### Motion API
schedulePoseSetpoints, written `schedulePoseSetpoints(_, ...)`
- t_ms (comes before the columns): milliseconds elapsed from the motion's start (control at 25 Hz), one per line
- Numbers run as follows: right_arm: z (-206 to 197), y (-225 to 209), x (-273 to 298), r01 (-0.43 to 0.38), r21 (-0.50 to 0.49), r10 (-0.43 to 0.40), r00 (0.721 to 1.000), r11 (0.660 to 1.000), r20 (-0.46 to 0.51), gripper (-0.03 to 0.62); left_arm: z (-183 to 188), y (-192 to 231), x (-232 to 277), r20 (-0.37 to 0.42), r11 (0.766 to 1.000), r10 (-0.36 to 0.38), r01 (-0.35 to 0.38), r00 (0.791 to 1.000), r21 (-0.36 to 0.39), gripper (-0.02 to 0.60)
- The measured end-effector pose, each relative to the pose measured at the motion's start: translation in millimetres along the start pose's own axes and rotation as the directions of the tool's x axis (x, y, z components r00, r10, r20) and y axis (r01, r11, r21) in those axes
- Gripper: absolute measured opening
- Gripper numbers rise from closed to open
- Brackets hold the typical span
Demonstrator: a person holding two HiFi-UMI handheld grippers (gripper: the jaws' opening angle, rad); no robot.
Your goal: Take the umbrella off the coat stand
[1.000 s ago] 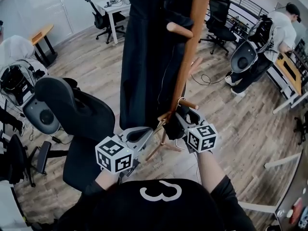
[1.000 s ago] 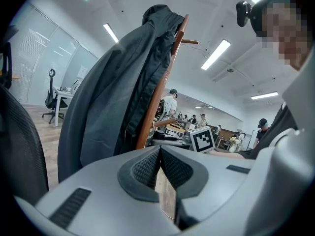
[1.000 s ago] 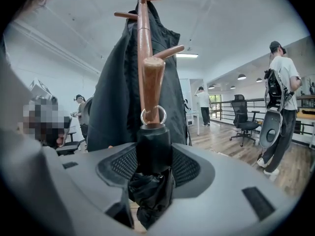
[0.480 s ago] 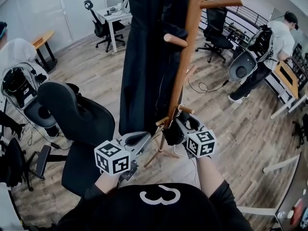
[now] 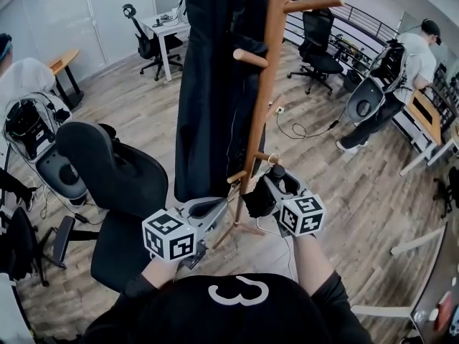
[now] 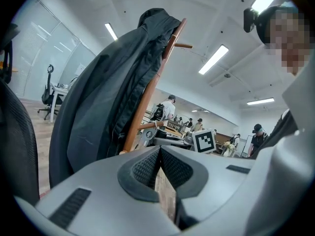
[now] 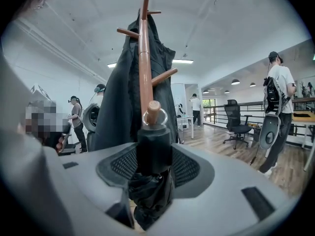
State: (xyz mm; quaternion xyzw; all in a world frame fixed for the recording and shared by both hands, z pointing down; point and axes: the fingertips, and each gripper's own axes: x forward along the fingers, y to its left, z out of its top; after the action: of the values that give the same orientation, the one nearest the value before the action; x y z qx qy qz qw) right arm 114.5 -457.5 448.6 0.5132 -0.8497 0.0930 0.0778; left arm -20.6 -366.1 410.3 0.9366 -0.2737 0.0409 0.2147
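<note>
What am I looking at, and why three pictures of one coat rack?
No robot here: a person wears a camera on the head and holds a grey two-jaw gripper in each hand. The head view looks down on both; each other picture comes from a camera riding on one gripper. On the wooden plank floor stands a brown wooden coat stand with a long dark coat on it. The right gripper is closed on a folded black umbrella, whose loop hangs over a low wooden peg. The left gripper has its jaws together, holding nothing.
</note>
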Motion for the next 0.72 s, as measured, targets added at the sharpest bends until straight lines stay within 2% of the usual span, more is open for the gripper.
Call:
schedulePoseSetpoints(400,9.6,5.7,-39.2,0.027,-0.007,-0.027,0.999,1.0,0.029,0.21,-4.6,-20.8,-11.1,0.015,1.0,-0.006,0.006,1.0,0.017,0.015)
schedulePoseSetpoints(720,14.4,22.0,-78.0,-0.002,0.005,0.002,0.997,1.0,0.077,0.21,-18.4,-31.1,-13.3,0.004,1.0,0.017,-0.017,1.0,0.015,0.015)
